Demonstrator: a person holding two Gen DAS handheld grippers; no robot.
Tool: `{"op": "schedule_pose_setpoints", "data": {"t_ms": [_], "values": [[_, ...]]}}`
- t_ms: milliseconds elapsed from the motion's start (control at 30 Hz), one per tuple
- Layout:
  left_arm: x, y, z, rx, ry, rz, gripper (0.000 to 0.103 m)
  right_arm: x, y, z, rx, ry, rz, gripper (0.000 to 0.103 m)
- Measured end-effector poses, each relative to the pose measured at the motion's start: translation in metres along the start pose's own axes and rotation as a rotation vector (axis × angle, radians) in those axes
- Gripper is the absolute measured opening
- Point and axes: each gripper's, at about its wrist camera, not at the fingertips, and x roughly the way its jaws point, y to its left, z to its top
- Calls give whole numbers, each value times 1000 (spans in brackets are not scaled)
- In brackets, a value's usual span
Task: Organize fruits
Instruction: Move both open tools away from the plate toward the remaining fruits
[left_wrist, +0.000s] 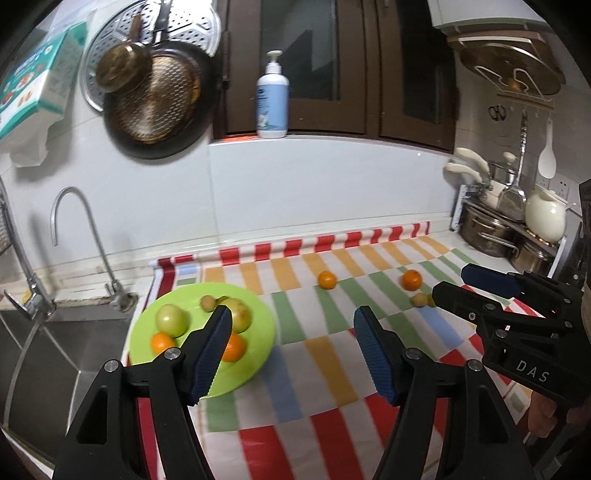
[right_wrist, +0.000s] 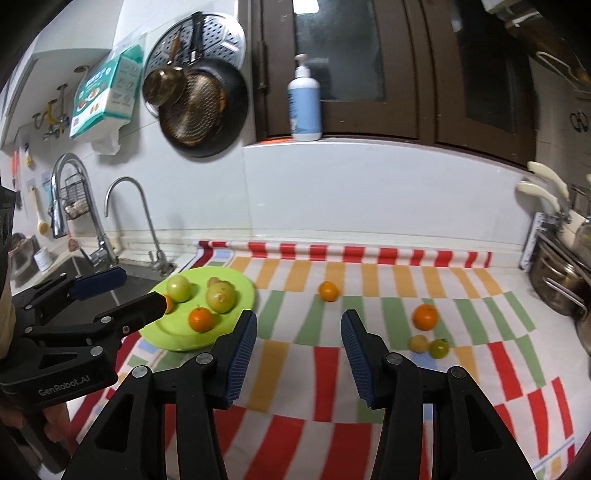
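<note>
Both the left gripper and right gripper have fingers apart, empty. The right should straddle the far orange, then carry it left to the green plate.

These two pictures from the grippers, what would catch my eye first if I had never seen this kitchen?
Probably the bright green plate at the left of the striped cloth, beside the sink, heaped with green and orange fruit. Then the loose oranges and small fruit lying on the cloth to the right. Both black grippers, left and right, hang open above it, holding nothing.
</note>
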Motion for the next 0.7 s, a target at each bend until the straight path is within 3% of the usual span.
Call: {"op": "schedule_pose_setpoints", "data": {"t_ms": [233,700], "values": [[8,-32,7,34,-23,-40,73,-12,-29,-2,13,-11,-45,49],[38,-92,19,134,-29,-133,73,-16,-89,-10,5,1,-150,49]]}}
